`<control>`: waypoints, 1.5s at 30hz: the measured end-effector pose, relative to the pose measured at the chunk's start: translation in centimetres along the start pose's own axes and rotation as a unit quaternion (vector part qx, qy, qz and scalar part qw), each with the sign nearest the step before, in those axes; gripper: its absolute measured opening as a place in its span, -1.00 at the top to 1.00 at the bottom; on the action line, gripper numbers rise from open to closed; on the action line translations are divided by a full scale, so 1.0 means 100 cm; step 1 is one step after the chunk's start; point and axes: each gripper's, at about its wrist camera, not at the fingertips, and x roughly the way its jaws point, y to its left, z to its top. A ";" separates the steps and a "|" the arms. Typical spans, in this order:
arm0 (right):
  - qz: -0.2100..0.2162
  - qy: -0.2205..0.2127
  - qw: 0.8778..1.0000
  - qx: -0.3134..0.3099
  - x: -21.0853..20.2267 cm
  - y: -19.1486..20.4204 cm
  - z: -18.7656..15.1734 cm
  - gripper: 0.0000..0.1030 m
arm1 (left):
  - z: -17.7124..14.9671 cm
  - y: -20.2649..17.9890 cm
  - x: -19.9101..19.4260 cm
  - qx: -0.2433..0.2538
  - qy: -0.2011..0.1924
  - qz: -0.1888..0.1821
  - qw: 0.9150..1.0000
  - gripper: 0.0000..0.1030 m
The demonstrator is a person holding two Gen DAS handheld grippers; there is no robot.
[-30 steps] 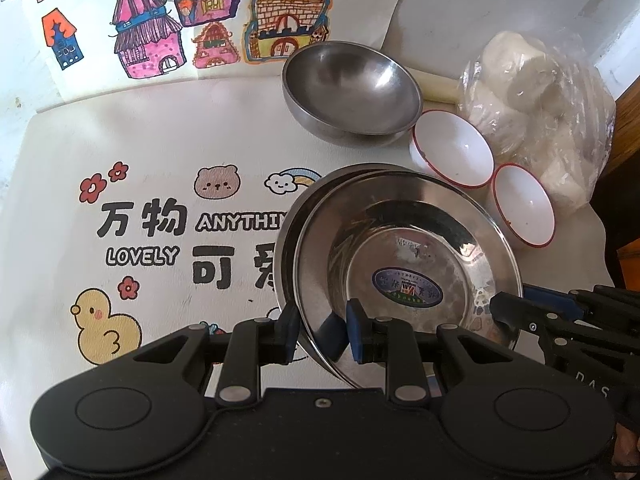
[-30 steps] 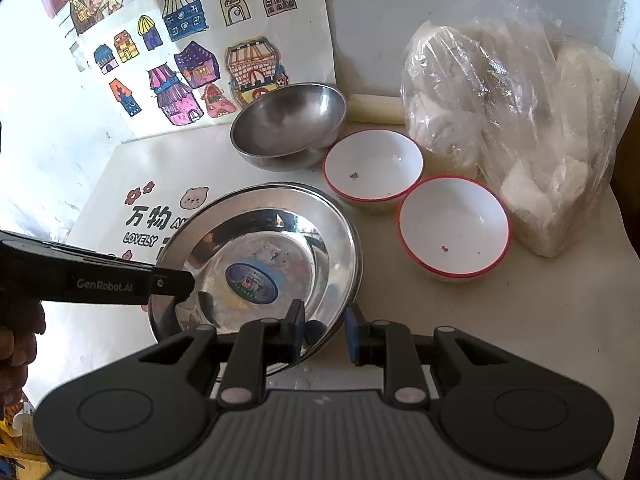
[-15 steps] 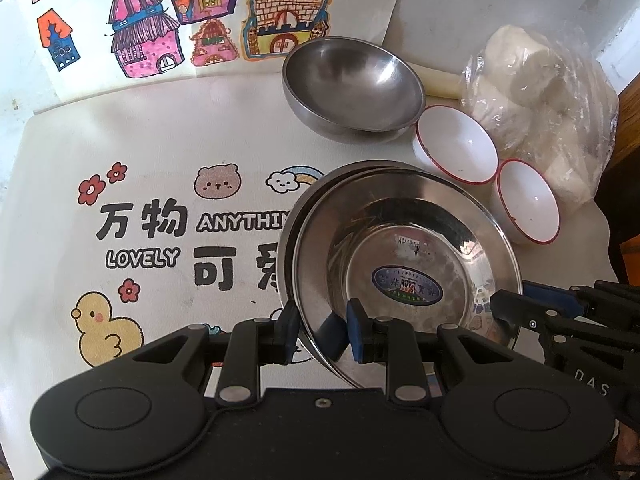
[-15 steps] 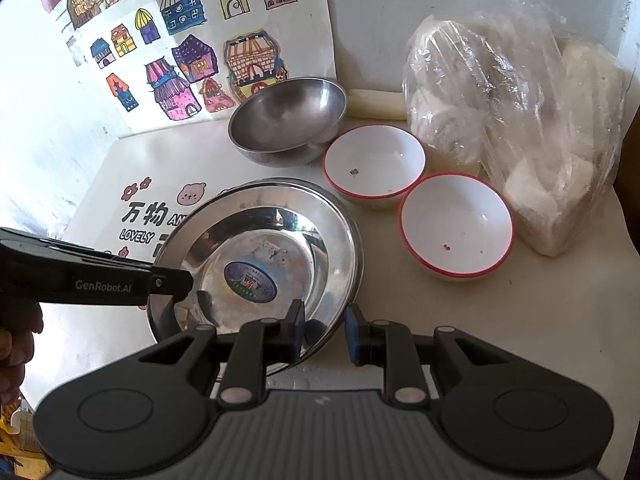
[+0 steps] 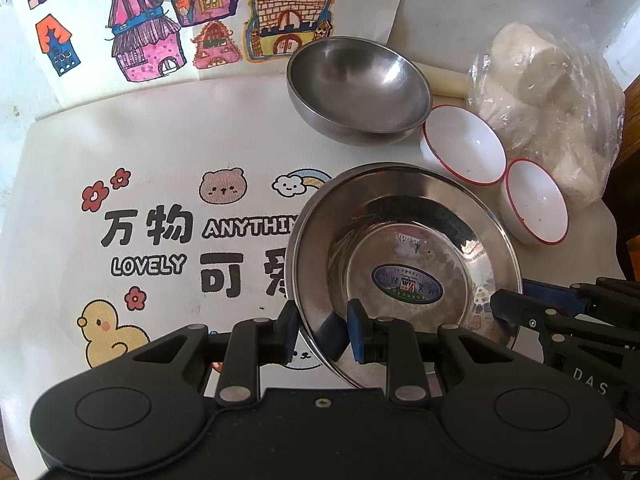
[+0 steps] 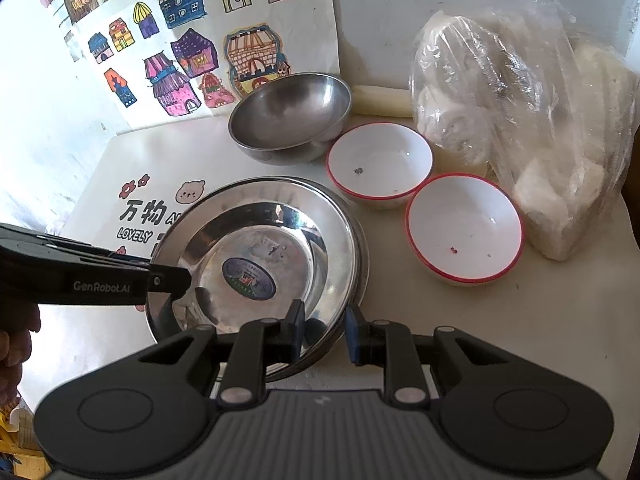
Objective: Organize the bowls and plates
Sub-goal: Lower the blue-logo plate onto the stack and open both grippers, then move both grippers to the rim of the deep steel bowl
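White cloth with cartoon prints (image 5: 152, 168) covers the table. On it, near the steel bowl (image 5: 360, 88), I hold the steel plates (image 5: 404, 248) from both sides so they lift level: left gripper (image 5: 322, 332) and right gripper (image 6: 323, 334) each pinch the rim. Only the right view shows crumbs in the white bowls (image 6: 464, 228).

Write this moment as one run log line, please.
left gripper: shut on steel plate rim | right gripper: shut on same rim | plate over second plate
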 end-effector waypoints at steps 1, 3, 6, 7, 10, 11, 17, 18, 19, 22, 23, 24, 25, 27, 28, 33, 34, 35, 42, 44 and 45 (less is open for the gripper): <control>0.000 0.001 1.000 0.000 0.000 0.000 0.000 0.53 | 0.000 0.000 0.000 0.001 0.001 0.002 1.000 0.45; -0.001 0.002 1.000 0.000 0.001 0.001 0.000 0.53 | 0.001 -0.002 0.001 0.006 0.003 0.006 1.000 0.44; -0.002 0.003 1.000 -0.002 0.001 0.001 0.001 0.53 | 0.001 -0.004 0.002 0.013 0.007 0.011 1.000 0.42; -0.001 0.003 1.000 -0.002 0.001 0.002 0.001 0.53 | 0.000 -0.005 0.003 0.015 0.009 0.013 1.000 0.41; -0.001 0.004 1.000 -0.004 0.002 0.003 0.001 0.53 | 0.000 -0.005 0.005 0.017 0.011 0.016 1.000 0.40; -0.002 0.004 1.000 -0.004 0.002 0.003 0.001 0.53 | 0.000 -0.005 0.005 0.018 0.011 0.016 1.000 0.40; -0.011 0.008 1.000 -0.008 0.005 0.005 0.000 0.53 | 0.001 -0.006 0.006 0.025 0.008 0.017 0.999 0.40; -0.011 0.008 1.000 -0.007 0.005 0.005 0.000 0.53 | 0.001 -0.006 0.007 0.024 0.010 0.017 1.000 0.40; -0.007 0.006 1.000 -0.007 0.004 0.005 0.000 0.53 | 0.000 -0.004 0.008 0.022 0.013 0.014 1.000 0.40; -0.007 0.000 1.000 -0.016 0.003 0.009 0.002 0.53 | -0.002 -0.003 0.010 0.019 0.017 0.011 1.000 0.40; -0.007 -0.001 1.000 -0.017 0.003 0.010 0.002 0.53 | -0.002 -0.003 0.010 0.018 0.018 0.009 1.000 0.40; -0.008 0.000 1.000 -0.018 0.003 0.011 0.002 0.53 | -0.002 -0.002 0.010 0.017 0.017 0.007 1.000 0.40; -0.009 0.000 1.000 -0.017 0.004 0.011 0.002 0.53 | -0.002 -0.001 0.009 0.015 0.016 0.005 1.000 0.40; -0.014 0.000 1.000 -0.013 0.004 0.011 0.002 0.48 | -0.001 0.002 0.007 0.011 0.012 -0.001 1.000 0.24; -0.015 0.000 1.000 -0.012 0.004 0.011 0.002 0.46 | 0.000 0.004 0.005 0.006 0.008 -0.005 1.000 0.17; -0.021 -0.008 1.000 -0.002 0.002 0.011 0.001 0.26 | 0.003 0.014 -0.001 -0.019 -0.003 -0.020 1.000 -0.38; -0.023 -0.009 1.000 0.000 0.002 0.011 0.000 0.22 | 0.003 0.017 -0.002 -0.023 -0.005 -0.021 0.999 -0.43; -0.024 -0.010 1.000 0.002 0.001 0.010 0.000 0.08 | 0.004 0.019 -0.003 -0.027 -0.006 -0.021 0.999 -0.51; -0.037 -0.017 0.999 0.015 -0.002 0.013 -0.004 -0.72 | 0.004 0.040 0.000 -0.059 0.003 -0.027 0.998 -0.98; -0.039 -0.023 0.999 0.018 -0.003 0.014 -0.004 -0.90 | 0.004 0.043 -0.001 -0.056 0.002 -0.031 0.998 -0.98; -0.040 -0.026 0.999 0.021 -0.005 0.014 -0.004 -0.96 | 0.004 0.045 -0.001 -0.055 0.001 -0.033 0.998 -0.99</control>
